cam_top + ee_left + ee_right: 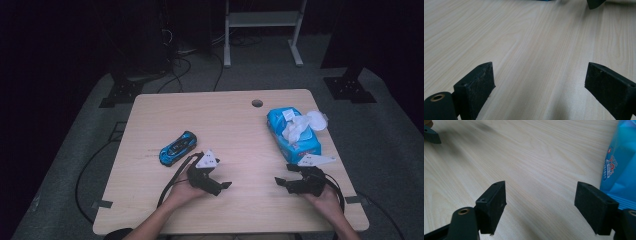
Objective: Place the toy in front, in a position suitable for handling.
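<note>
A blue toy car (pixel 177 147) lies on the wooden table (pixel 235 130), left of centre. A blue wet-wipe pack (pixel 292 132) with a white wipe (pixel 298 125) pulled up from its top sits at the right; its blue side (pixel 621 172) shows in the right gripper view. My left gripper (pixel 223 186) rests low near the front edge, just right of the car, open with bare wood between its jaws (pixel 539 82). My right gripper (pixel 282 177) lies in front of the pack, pointing left, also open and holding nothing (pixel 540 202).
A round cable hole (pixel 257 103) sits near the table's far edge. Beyond the table are a white stand (pixel 262 30), black stand feet (pixel 350 85) and cables on grey carpet. The other gripper's tip (pixel 431 135) shows far off in each gripper view.
</note>
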`<state>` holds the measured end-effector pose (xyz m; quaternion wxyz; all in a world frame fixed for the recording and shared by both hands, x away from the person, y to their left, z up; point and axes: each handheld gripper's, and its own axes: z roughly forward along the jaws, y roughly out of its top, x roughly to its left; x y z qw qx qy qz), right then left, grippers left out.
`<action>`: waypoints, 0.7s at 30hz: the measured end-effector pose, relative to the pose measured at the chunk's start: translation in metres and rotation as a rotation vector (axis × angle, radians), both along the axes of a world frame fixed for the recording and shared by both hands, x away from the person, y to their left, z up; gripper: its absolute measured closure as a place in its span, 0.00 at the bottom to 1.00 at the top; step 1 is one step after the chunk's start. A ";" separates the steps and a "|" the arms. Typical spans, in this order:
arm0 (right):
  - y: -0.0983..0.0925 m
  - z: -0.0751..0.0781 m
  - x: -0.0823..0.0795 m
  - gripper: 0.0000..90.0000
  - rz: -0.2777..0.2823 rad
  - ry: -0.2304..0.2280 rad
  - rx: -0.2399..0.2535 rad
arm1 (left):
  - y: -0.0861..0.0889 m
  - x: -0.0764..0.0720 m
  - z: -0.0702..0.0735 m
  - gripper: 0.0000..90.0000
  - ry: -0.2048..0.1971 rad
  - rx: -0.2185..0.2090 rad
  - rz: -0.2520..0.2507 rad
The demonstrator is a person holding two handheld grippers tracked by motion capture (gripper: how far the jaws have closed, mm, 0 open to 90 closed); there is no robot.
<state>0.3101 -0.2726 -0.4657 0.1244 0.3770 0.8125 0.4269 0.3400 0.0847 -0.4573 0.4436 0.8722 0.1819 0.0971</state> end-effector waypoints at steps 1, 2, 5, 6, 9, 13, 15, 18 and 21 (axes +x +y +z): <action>0.000 0.000 0.000 0.27 0.002 0.001 -0.001 | 0.000 0.000 0.000 0.09 0.000 0.000 0.000; 0.001 -0.001 0.001 0.27 0.002 0.004 -0.002 | 0.001 0.001 0.000 0.09 0.001 -0.002 0.002; 0.001 -0.001 0.001 0.27 0.004 0.002 -0.002 | 0.003 0.001 0.002 0.09 -0.002 -0.011 0.015; 0.001 -0.001 0.001 0.27 0.004 0.002 -0.002 | 0.003 0.001 0.002 0.09 -0.002 -0.011 0.015; 0.002 -0.001 0.000 0.27 0.002 0.003 -0.002 | 0.006 0.004 0.005 0.09 -0.005 0.002 0.020; 0.001 -0.001 0.000 0.27 0.000 0.003 -0.004 | 0.012 0.009 0.011 0.09 -0.028 0.001 0.046; 0.002 -0.001 0.000 0.27 0.000 0.002 -0.005 | 0.014 0.010 0.013 0.09 -0.030 0.002 0.053; 0.002 -0.001 0.000 0.27 -0.001 0.002 -0.010 | 0.018 0.014 0.017 0.09 -0.037 -0.005 0.067; 0.002 0.000 -0.001 0.27 -0.005 0.004 -0.012 | 0.023 0.019 0.021 0.09 -0.047 -0.002 0.080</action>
